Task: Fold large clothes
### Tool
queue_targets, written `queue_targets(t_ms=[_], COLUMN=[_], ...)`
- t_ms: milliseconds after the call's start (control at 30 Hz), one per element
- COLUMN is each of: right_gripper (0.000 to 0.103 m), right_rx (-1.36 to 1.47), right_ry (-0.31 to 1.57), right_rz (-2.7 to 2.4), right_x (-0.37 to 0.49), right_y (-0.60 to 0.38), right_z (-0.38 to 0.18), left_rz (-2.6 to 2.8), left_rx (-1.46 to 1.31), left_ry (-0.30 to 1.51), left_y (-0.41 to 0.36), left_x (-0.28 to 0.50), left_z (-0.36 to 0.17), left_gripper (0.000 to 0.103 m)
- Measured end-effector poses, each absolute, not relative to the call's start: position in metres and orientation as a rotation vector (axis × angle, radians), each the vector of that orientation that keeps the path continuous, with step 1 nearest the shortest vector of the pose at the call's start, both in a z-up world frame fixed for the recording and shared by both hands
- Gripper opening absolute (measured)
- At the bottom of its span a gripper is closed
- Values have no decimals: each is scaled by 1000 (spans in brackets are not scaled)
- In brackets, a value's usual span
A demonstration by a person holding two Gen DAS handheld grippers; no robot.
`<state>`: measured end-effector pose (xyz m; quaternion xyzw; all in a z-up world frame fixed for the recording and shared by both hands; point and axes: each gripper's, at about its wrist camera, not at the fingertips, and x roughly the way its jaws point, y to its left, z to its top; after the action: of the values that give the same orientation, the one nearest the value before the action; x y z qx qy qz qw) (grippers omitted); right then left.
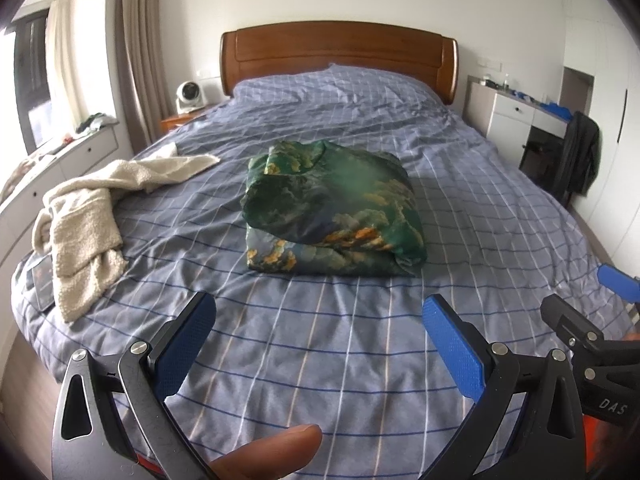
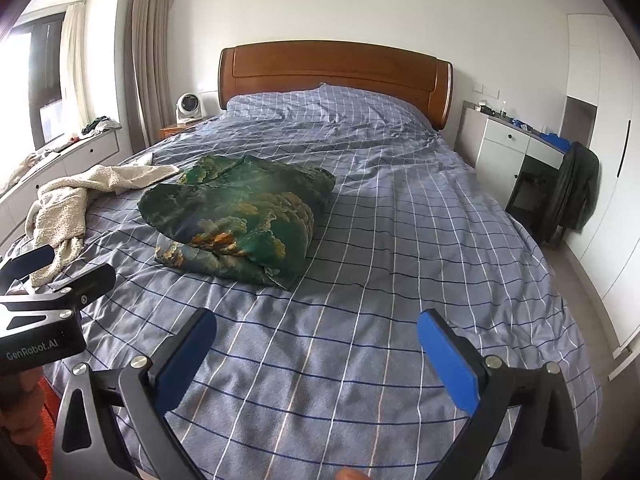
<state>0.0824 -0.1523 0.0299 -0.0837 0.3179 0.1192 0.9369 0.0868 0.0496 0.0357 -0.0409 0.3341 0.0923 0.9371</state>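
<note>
Folded green garment (image 1: 332, 208), lengthwise toward headboard (image 1: 340, 52)

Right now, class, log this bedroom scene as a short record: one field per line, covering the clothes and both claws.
surface: bed with blue checked cover
green patterned garment: folded into a bundle, mid-bed
cream fleecy garment: unfolded, crumpled near the bed's left edge
left claw: open, empty, above the cover
right claw: open, empty, above the cover
</note>
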Motion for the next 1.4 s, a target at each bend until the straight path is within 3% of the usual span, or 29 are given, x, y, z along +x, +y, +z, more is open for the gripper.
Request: queue_targets(t_ms=[1400], right_gripper=[102], right_rx=[-158], right_ry=[653], right_rz=[250], right_x=[77], right_y=[-137], right_z=[45], left_rz=[271], left_rx=[-85], left_ry=[691], left_y=[55], left_x=[85], left_z=[46], left_gripper=[102])
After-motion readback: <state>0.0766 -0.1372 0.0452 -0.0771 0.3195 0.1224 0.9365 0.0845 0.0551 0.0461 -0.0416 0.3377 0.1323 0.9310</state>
